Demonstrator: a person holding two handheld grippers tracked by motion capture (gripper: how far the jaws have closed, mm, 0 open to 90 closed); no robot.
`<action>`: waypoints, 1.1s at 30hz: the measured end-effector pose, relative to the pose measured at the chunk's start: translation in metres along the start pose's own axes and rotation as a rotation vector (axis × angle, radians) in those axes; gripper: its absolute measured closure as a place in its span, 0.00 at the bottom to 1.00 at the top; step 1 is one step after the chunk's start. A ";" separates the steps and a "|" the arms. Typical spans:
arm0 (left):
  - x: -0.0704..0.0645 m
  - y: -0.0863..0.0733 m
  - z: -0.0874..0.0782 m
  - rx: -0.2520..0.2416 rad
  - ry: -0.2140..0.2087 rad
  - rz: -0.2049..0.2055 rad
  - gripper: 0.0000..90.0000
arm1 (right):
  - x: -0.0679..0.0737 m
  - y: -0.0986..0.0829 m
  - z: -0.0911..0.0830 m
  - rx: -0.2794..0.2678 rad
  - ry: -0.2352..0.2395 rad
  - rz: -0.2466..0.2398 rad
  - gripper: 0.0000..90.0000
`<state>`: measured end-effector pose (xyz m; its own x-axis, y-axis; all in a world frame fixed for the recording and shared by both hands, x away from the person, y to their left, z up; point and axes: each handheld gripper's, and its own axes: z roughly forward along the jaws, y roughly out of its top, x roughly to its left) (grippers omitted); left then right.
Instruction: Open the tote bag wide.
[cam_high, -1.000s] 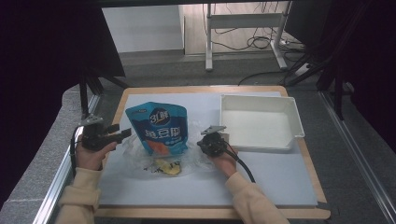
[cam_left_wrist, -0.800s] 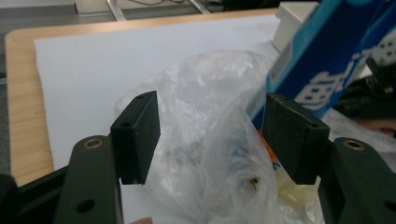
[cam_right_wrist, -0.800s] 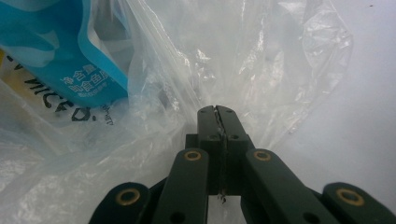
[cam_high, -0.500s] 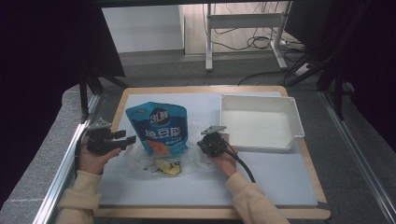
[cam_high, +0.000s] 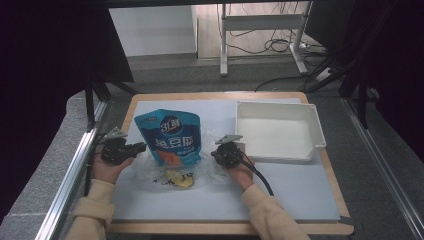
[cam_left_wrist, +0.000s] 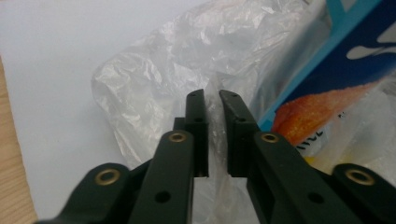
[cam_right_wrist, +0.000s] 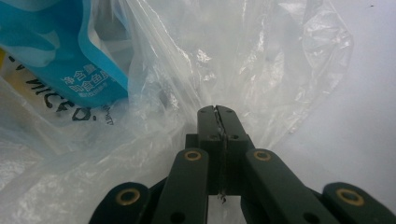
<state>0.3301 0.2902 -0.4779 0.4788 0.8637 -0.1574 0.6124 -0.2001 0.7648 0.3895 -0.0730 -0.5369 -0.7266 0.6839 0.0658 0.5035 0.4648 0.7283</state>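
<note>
The crinkled clear plastic bag lies flat on the pale blue-grey table mat, near the person's edge, with the blue foil snack pouch partly inside it: the pouch's lower end sits in the bag's mouth and its top sticks out toward the far side of the table. The pouch's long axis runs from near to far, top pointing away from the person and tilted slightly left. A yellow printed patch shows through the film at the bag's near end. The right gripper has its jaws pressed together on a fold of the bag's right side. The left gripper stands with its jaws a narrow gap apart at the bag's left edge, film between them but not yet pinched. This looks like the step of taking hold of the bag's mouth on both sides; the next move calls for closing the left jaws on the film. The white rectangular plastic tray sits to the right, well apart.
</note>
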 end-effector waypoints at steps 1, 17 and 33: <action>0.001 0.000 0.002 0.004 0.005 0.006 0.94 | 0.000 0.000 0.000 0.000 0.000 0.000 0.99; 0.015 -0.025 0.049 0.084 0.080 -0.006 0.97 | 0.000 -0.001 -0.001 -0.010 -0.002 -0.001 0.99; 0.019 -0.036 0.061 0.102 0.080 -0.020 0.97 | -0.001 -0.004 -0.003 -0.013 -0.014 0.006 0.99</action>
<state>0.3556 0.2860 -0.5468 0.4166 0.9013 -0.1184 0.6842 -0.2251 0.6937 0.3871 -0.0776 -0.5376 -0.7170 0.6944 0.0608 0.5014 0.4532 0.7370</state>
